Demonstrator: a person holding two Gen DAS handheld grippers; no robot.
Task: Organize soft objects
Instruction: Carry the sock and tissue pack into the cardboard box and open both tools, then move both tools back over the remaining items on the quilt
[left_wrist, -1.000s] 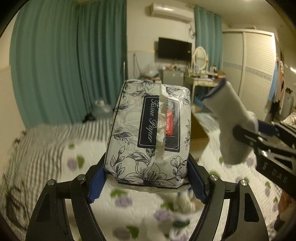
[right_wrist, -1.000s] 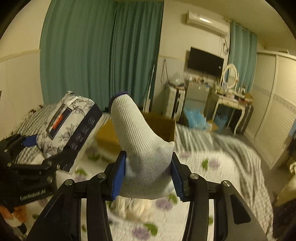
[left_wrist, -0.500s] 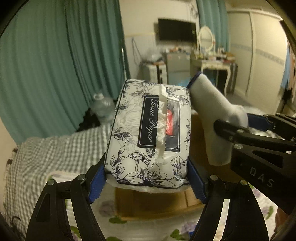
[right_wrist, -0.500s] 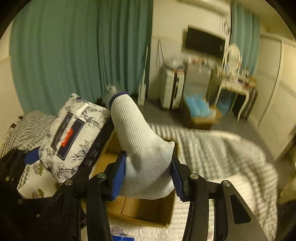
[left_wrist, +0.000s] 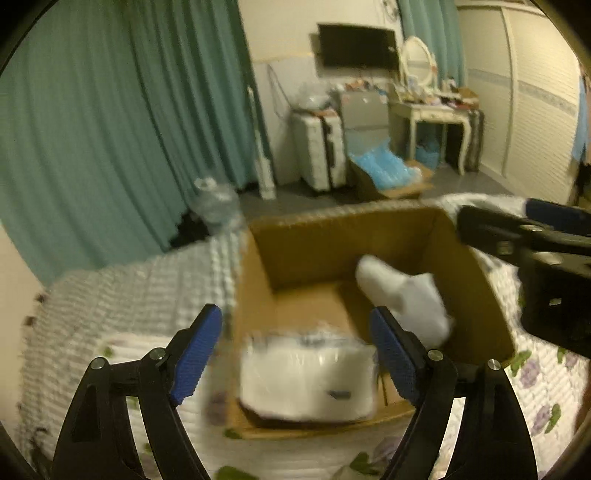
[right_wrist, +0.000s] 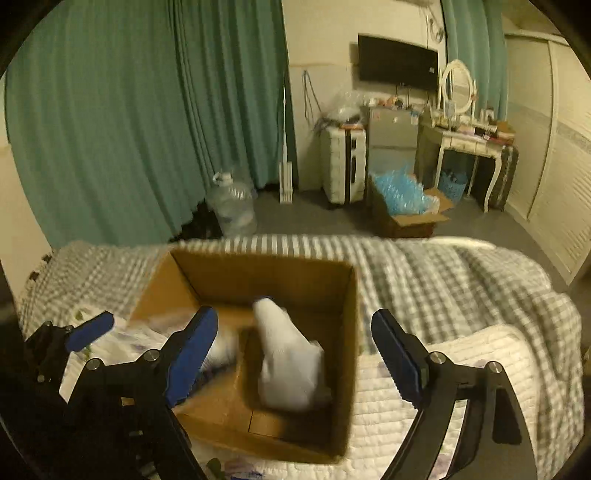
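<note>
An open cardboard box (left_wrist: 306, 240) (right_wrist: 347, 295) stands on the bed. The tissue pack (left_wrist: 306, 376), blurred, is at the box's near side, below my open left gripper (left_wrist: 297, 350). The white sock (left_wrist: 402, 299) (right_wrist: 288, 358), also blurred, is inside the box, below my open right gripper (right_wrist: 295, 354). Both grippers are empty and hover above the box. The right gripper's body shows at the right of the left wrist view (left_wrist: 535, 266). The left gripper shows at the left of the right wrist view (right_wrist: 70, 343).
The bed has a white floral quilt (right_wrist: 461, 369) and a grey checked blanket (right_wrist: 443, 273). Beyond the bed are teal curtains (right_wrist: 129, 110), a water jug (right_wrist: 232, 203), a box of blue items (right_wrist: 402, 199), a suitcase (left_wrist: 321, 147) and a dressing table (right_wrist: 469, 144).
Both grippers have opened and let go. The tissue pack and the sock have dropped into the cardboard box. The views have tilted down onto the box.
</note>
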